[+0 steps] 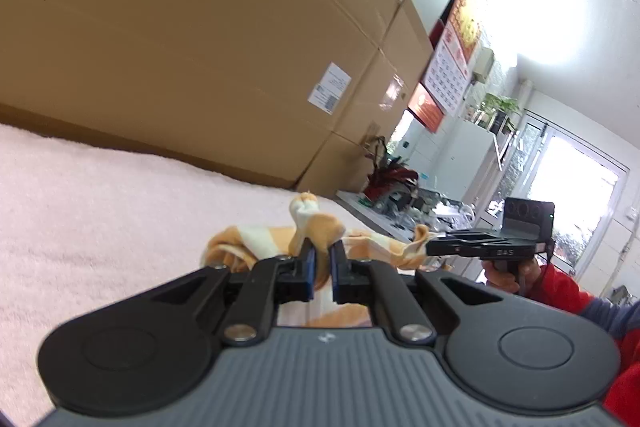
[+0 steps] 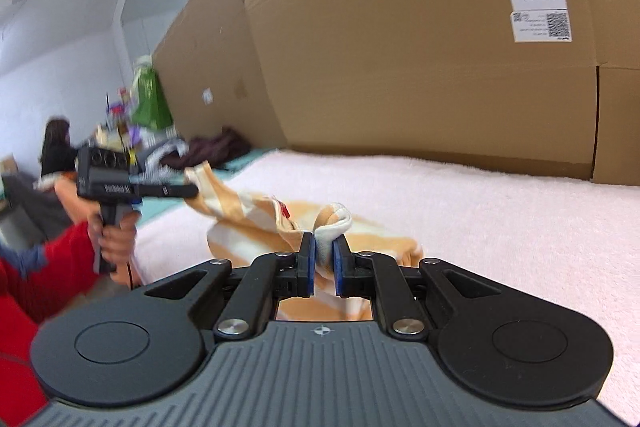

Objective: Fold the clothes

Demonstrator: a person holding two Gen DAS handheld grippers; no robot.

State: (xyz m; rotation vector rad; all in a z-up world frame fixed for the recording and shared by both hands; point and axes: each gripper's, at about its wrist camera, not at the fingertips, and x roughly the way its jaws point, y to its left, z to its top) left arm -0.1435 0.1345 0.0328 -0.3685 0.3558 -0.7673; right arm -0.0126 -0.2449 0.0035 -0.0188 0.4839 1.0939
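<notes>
My left gripper (image 1: 322,251) pinches a bunched fold of the orange-and-white striped garment (image 1: 260,243), its blue pads (image 1: 310,267) pressed in on the cloth, which pokes up above the fingertips. My right gripper (image 2: 324,247) does the same on another part of that garment, a thick orange and white roll squeezed between its pads (image 2: 311,267). The garment lies crumpled between the two grippers on the pale pink fleecy surface (image 2: 480,219), lifted where each gripper grips it and slack in the middle.

From the left wrist view I see my right gripper off to the right, level, with an orange corner of cloth at its tip, and my right hand (image 1: 508,273) on its grip below a red sleeve (image 1: 568,291). From the right wrist view my left gripper sits to the left, cloth hanging from its tip, my left hand (image 2: 116,239) around the handle.

Large cardboard boxes (image 2: 400,47) stand along the far edge of the surface, one bearing a white label (image 2: 538,7). A wall calendar (image 1: 452,67) and potted plants (image 1: 390,175) show beyond the boxes. A dark heap of clothes (image 2: 216,147) lies at the far left end.
</notes>
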